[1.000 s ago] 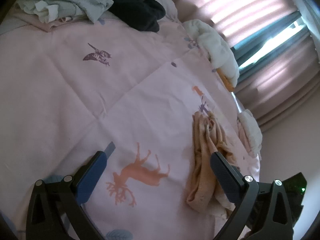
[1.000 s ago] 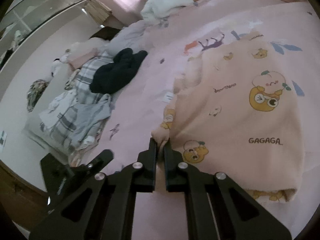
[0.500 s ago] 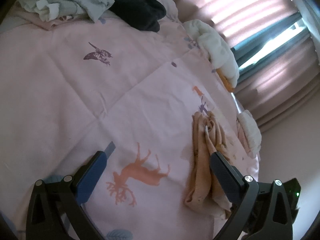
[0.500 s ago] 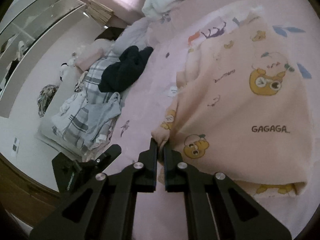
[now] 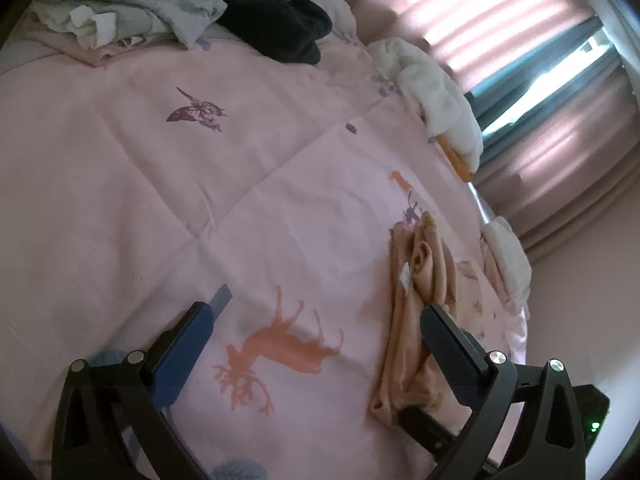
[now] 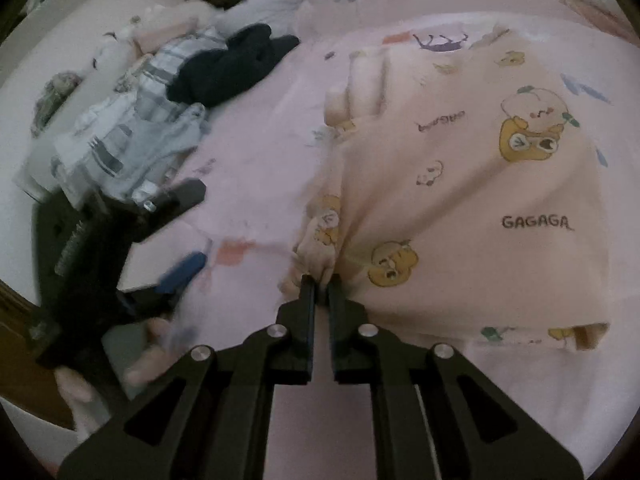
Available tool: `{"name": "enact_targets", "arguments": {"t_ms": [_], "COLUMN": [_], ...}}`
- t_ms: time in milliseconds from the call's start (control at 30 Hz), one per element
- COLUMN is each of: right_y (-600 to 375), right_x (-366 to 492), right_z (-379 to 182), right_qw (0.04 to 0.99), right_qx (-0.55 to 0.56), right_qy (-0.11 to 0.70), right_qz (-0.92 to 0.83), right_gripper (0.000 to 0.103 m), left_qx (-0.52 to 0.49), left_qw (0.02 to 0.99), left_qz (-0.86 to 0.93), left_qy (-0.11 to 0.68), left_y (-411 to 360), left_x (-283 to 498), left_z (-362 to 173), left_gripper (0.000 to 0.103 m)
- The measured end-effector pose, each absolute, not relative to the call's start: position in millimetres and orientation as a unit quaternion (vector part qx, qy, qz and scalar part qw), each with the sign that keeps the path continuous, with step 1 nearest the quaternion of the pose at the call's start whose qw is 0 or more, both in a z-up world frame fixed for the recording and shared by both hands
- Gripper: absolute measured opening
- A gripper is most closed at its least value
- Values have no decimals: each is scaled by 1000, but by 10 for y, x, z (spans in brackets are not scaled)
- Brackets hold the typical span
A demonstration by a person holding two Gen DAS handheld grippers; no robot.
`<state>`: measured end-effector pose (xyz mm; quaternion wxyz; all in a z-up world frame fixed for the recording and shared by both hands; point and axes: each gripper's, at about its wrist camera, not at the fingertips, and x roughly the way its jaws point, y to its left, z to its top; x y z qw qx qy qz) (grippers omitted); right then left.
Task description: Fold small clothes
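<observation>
- Peach garment (image 6: 460, 184) with cartoon bear prints and "GAGAGA" lettering lies spread on the bed, filling the 12-to-4 o'clock part of the right wrist view; its left edge is bunched into a ridge running down to the claw tips.
- Right gripper (image 6: 323, 286): jaws nearly closed, having just eased apart a touch, with a pinch of the garment's edge between them at centre frame.
- Left wrist view shows the same garment (image 5: 416, 300) edge-on, as a crumpled peach strip at 4 o'clock with a small white tag on it, partly behind the right-hand finger.
- Left gripper (image 5: 316, 314): jaws wide apart, blue pads, nothing between them, above the bedspread's orange deer print (image 5: 280, 344).
- Surface is a pink bedspread (image 5: 160, 184) with a purple butterfly print (image 5: 196, 114) at 10 o'clock.
- Pile of grey-white clothes (image 5: 120, 12) at 11 o'clock, dark navy garment (image 5: 276, 20) at 12, white fluffy bundle (image 5: 436, 88) at 1 to 2 o'clock.
- Pink curtains (image 5: 500, 20) with a bright window slit at 2 o'clock.
- Only the right wrist view shows the garment's printed face, the left gripper (image 6: 172, 240) blurred at 9 o'clock, a person's fingers (image 6: 148, 356) at 8 o'clock, and plaid clothes (image 6: 120, 140) beside the navy one (image 6: 232, 68).
</observation>
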<state>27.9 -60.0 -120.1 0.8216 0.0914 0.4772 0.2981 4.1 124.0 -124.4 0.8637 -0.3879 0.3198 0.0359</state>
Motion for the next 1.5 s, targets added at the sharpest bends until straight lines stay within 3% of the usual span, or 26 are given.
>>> {"name": "enact_targets", "arguments": {"t_ms": [100, 133, 167, 367, 400, 433, 467, 667, 967, 1167, 1400, 1500], "right_y": [-665, -706, -736, -816, -797, -776, -743, -413, -641, -374, -735, -985], "right_x": [290, 292, 284, 694, 791, 904, 1022, 1244, 1115, 1005, 905, 697], "right_z": [-1050, -964, -890, -443, -464, -517, -594, -1074, -788, -1201, -781, -490], "right_qw": [812, 817, 824, 877, 884, 888, 886, 862, 863, 830, 819, 843], "right_qx": [103, 107, 107, 122, 115, 108, 101, 96, 131, 84, 141, 139], "right_qy": [483, 474, 464, 380, 384, 397, 416, 461, 434, 483, 466, 425], "right_qz": [311, 310, 307, 267, 240, 205, 177, 188, 221, 266, 305, 297], "right_gripper": [27, 39, 42, 37, 33, 16, 9, 10, 11, 14, 48, 68], "left_qx": [-392, -395, -399, -402, -398, -394, -389, -383, -395, -391, -375, -351], "left_qw": [862, 861, 860, 859, 860, 861, 863, 864, 858, 858, 864, 873], "left_qz": [35, 33, 32, 33, 34, 36, 37, 34, 13, 15, 30, 41], "left_qy": [319, 318, 317, 316, 318, 318, 320, 325, 328, 332, 333, 335], "left_y": [1245, 1251, 1260, 1250, 1245, 1238, 1222, 1248, 1314, 1322, 1251, 1179], "left_x": [37, 36, 33, 28, 37, 43, 49, 60, 31, 45, 81, 96], "left_z": [-1246, -1249, -1253, -1254, -1249, -1246, -1243, -1236, -1254, -1244, -1240, -1238], "left_gripper": [102, 102, 102, 102, 102, 102, 102, 102, 102, 102, 102, 102]}}
